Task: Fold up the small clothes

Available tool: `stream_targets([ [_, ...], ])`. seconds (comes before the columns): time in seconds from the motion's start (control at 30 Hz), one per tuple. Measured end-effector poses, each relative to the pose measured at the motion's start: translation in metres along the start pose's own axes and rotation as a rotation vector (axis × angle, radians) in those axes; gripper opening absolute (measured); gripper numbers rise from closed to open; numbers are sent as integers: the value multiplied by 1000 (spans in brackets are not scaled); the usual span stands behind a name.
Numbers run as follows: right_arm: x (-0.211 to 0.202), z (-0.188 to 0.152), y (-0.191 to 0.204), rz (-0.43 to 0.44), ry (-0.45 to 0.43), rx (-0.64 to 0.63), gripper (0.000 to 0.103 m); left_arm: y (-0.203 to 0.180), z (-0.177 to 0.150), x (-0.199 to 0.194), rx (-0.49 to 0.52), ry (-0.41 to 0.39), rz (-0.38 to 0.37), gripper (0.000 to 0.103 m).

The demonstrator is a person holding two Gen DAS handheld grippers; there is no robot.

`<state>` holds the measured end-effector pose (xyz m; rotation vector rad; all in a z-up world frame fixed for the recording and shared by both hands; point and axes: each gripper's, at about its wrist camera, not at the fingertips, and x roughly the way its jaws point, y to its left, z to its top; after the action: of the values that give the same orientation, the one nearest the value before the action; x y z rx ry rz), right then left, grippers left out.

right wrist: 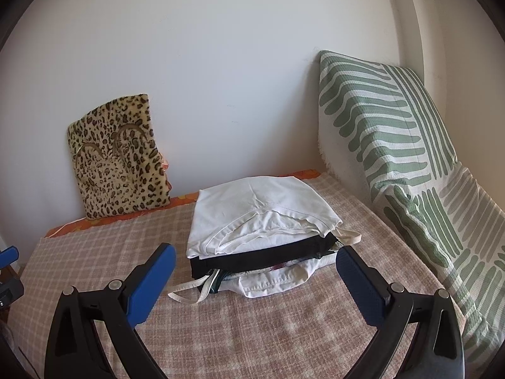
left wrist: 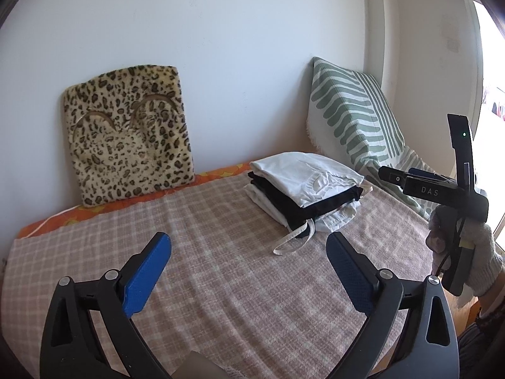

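A stack of folded clothes (left wrist: 303, 186) lies on the pink checked bed cover (left wrist: 205, 221), near the back right. A white garment (right wrist: 252, 208) is on top, a black one (right wrist: 262, 255) is under it, and white pieces with loose straps (right wrist: 189, 292) are at the bottom. My left gripper (left wrist: 249, 240) hovers in front and to the left of the stack, open, with only bed cover between its blue pads. My right gripper (right wrist: 255, 251) stands open just before the stack's front edge, nothing pressed by its pads. A gloved hand (left wrist: 479, 252) holds that tool at the right.
A leopard-print cushion (left wrist: 126, 135) leans on the wall at the back left. A green-and-white striped pillow (right wrist: 394, 132) rests in the right corner beside the stack. An orange sheet edge (left wrist: 94, 208) shows behind the cover. Bright window at far right.
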<state>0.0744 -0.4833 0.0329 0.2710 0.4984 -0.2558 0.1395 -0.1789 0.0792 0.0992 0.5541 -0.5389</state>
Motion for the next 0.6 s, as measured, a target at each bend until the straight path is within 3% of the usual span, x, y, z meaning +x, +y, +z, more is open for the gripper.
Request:
stream_targets([
  [0.6, 7, -9, -4, -2, 14, 8, 103, 0, -8, 2, 0, 11, 1, 99],
])
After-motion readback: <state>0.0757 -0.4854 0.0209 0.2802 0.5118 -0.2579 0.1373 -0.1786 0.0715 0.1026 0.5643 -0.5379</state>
